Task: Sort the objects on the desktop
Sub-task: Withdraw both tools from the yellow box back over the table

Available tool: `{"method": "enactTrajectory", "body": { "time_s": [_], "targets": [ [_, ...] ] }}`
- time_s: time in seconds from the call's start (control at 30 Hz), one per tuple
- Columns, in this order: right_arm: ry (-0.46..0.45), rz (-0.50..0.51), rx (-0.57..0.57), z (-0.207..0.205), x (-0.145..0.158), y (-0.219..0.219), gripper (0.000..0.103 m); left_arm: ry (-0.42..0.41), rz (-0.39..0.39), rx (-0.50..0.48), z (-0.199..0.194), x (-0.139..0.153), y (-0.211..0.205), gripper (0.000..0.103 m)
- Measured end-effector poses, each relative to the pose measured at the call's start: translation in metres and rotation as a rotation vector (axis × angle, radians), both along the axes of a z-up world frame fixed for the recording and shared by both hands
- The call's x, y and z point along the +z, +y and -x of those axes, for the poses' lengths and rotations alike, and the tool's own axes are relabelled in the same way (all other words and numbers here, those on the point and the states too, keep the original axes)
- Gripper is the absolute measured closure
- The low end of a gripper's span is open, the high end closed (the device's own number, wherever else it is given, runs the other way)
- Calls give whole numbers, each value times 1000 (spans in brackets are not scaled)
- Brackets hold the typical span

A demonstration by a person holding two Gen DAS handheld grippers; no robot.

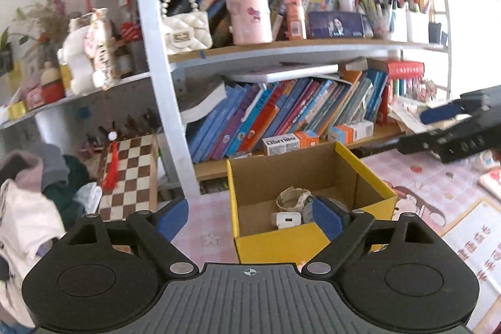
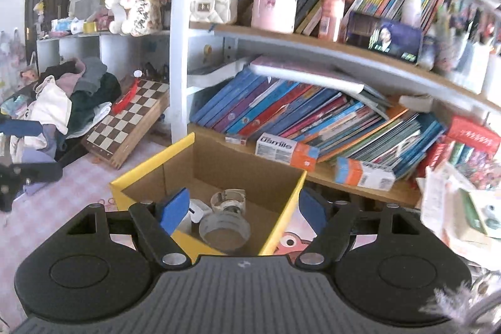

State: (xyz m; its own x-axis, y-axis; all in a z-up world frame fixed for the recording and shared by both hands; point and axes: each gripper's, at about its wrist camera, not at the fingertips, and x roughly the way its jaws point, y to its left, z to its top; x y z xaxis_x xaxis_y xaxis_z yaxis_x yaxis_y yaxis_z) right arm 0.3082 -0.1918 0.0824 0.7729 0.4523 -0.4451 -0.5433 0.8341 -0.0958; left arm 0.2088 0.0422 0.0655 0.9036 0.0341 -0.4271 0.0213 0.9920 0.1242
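Hovering over the box (image 2: pixel 283 204), both the left gripper (image 1: pixel 250 216) and right gripper (image 2: pixel 242 208) gape empty; the next pick should wait until each clears its rim at 12 o'clock.

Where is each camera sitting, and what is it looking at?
Left wrist: rides the open left gripper, facing the yellow box and bookshelf; the right gripper pokes in from the right.
Right wrist: rides the open right gripper, looking down into the box; the left gripper shows at the left edge.
Shared: box, white charger, chessboard.
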Motion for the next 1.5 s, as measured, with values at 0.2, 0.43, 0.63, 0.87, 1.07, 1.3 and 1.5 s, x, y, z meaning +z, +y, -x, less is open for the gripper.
{"method": "enactTrajectory", "body": {
  "time_s": [0.2, 0.43, 0.63, 0.87, 1.07, 1.3, 1.5],
  "targets": [
    [-38, -62, -57, 54, -1, -11, 18, -34, 21, 6, 38, 7, -4, 7],
    [-27, -46, -109, 105, -21, -20, 11, 0, 19, -10, 66, -7, -10, 7],
    [60, -44, -165, 137, -47, -26, 11, 62, 40, -13, 82, -29, -11, 7],
    [103, 28, -221, 168, -73, -22, 11, 112, 16, -24, 97, -51, -15, 7],
    [135, 95, -218, 184, -92, -11, 11, 156, -3, -34, 108, -66, -19, 7],
    [236, 82, -209, 190, -108, -1, 10, 216, 20, -55, 117, -82, -26, 7],
    [254, 105, -208, 193, -116, 8, 10, 270, 27, -68, 120, -92, -27, 7]
  ]
}}
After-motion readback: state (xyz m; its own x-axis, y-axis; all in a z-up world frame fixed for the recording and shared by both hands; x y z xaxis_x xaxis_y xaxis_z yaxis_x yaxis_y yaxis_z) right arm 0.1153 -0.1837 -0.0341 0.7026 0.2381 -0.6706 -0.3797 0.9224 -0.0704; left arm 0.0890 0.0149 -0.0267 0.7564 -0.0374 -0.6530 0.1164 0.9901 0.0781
